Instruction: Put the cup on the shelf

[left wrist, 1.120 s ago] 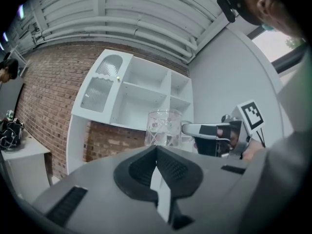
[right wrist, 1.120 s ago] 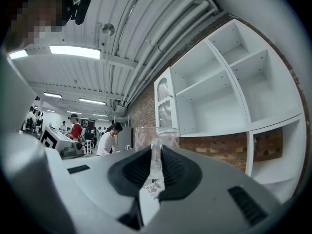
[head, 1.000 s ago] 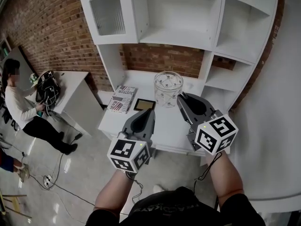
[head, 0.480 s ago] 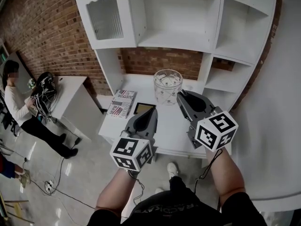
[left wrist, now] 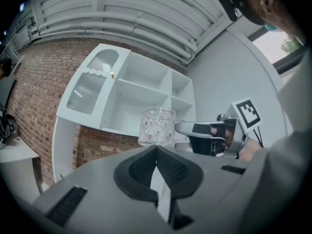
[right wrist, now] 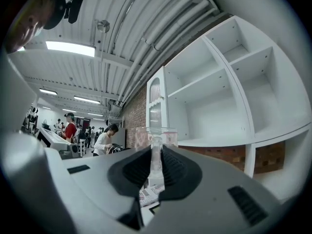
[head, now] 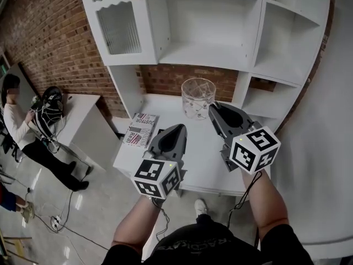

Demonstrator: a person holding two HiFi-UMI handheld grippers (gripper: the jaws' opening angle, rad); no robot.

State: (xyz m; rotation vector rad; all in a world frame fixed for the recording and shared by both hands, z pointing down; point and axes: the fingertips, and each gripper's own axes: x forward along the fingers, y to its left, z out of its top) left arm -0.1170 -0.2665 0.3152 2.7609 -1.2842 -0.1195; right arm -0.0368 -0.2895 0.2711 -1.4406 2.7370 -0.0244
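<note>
A clear glass cup (head: 197, 97) with a small red pattern hangs in the air in front of the white shelf unit (head: 209, 53). My right gripper (head: 212, 109) is shut on the cup's handle from the right side. In the right gripper view the handle stands upright between the pads and the cup (right wrist: 157, 134) rises just past my right gripper (right wrist: 156, 152). My left gripper (head: 180, 128) sits lower and to the left, shut with nothing in it. The left gripper view shows the cup (left wrist: 157, 126) ahead of my left gripper (left wrist: 156, 148), with the right gripper (left wrist: 196, 129) holding it.
Below the grippers lies a white desk top (head: 207, 159) with a printed magazine (head: 139, 129) at its left end. A ribbed glass cabinet door (head: 117, 26) is at upper left. A person (head: 16, 120) stands by a side table (head: 83, 108) at the left, before a brick wall.
Both grippers have moved forward toward the shelf unit and slightly up, the cup going along with the right one. The dark frame on the desk is now hidden behind the left gripper.
</note>
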